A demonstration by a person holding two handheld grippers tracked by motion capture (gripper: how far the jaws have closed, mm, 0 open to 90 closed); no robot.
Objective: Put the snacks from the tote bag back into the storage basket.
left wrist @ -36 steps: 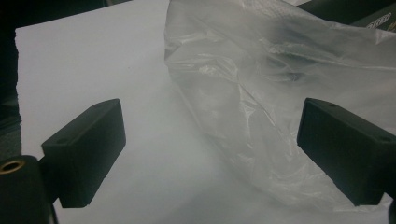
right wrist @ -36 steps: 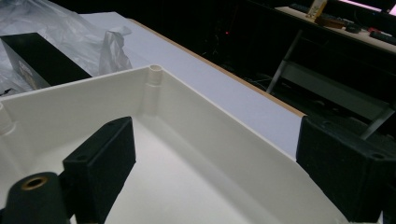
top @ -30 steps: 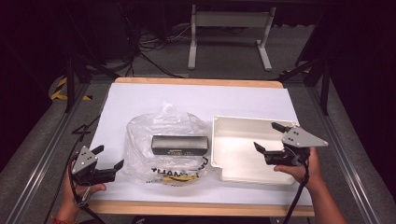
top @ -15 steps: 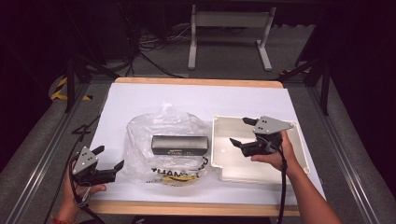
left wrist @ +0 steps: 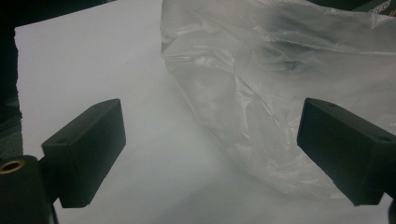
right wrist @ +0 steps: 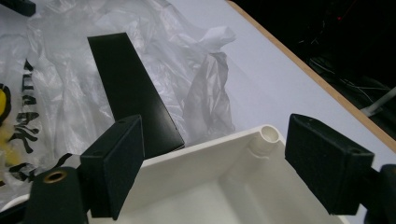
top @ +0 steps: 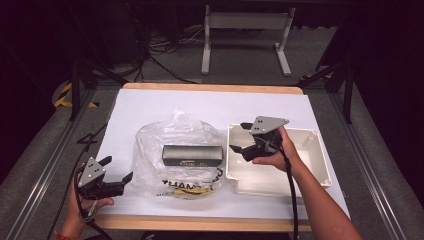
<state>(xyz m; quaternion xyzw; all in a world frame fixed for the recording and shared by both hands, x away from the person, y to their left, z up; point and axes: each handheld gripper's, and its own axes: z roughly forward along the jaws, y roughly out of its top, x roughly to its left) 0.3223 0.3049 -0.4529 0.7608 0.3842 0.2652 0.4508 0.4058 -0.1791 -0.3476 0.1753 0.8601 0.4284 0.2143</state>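
A clear plastic bag [top: 175, 132] with black and yellow print lies at the middle of the white table cover [top: 200, 102]. A long black box [top: 192, 156] rests on the bag. To its right stands a white open container [top: 305, 172]. My right gripper [top: 238, 136] hovers open over the container's left wall, jaws pointing at the box. In the right gripper view the black box [right wrist: 130, 98] and the container's rim [right wrist: 210, 144] sit between the open jaws of my right gripper [right wrist: 215, 140]. My left gripper [top: 118, 168] rests open at the bag's left edge, facing the bag [left wrist: 280, 84].
The wooden table edge [top: 200, 222] runs along the front. Metal rails [top: 45, 165] flank both sides. A table frame [top: 245, 30] and cables lie on the dark floor beyond. White cover behind the bag is bare.
The right gripper has moved left across the white container, from its right side to its left wall near the bag. The left gripper has stayed put.
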